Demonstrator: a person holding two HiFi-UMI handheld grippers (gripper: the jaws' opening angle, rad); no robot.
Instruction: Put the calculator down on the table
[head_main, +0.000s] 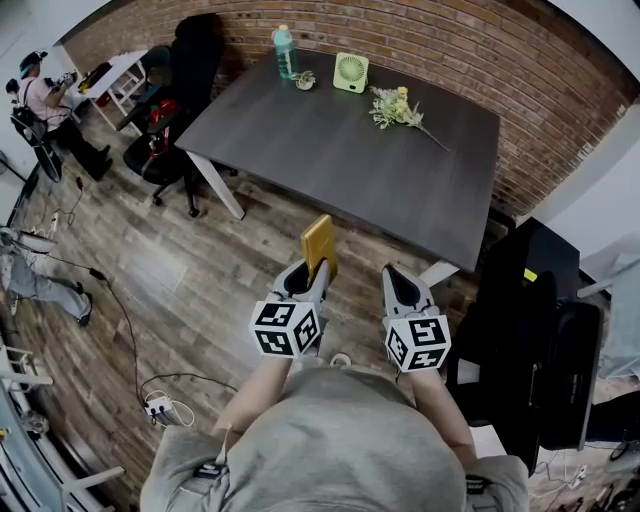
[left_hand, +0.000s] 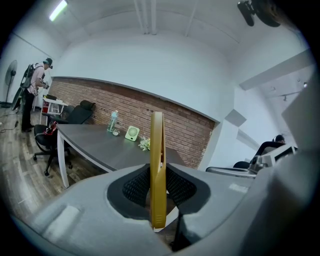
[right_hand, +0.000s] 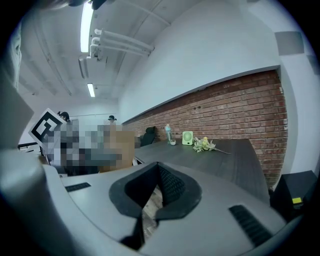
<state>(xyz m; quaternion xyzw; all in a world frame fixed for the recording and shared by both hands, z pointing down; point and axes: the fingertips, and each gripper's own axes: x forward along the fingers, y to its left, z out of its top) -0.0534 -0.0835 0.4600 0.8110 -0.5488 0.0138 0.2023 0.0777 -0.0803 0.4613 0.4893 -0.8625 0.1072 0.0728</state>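
Jaws of the left gripper (head_main: 308, 278) are squeezed tight on a yellow calculator (head_main: 319, 245). It stands up on its thin edge between them. It is up in the air over the wooden floor (head_main: 170, 270), near the front edge of the dark table (head_main: 330, 160) but not on it. Beside it, the right gripper (head_main: 402, 278) has its jaws pressed together with nothing inside. Far back on the table sit a bottle (head_main: 285, 50), a green fan (head_main: 351, 72) and some flowers (head_main: 398, 108).
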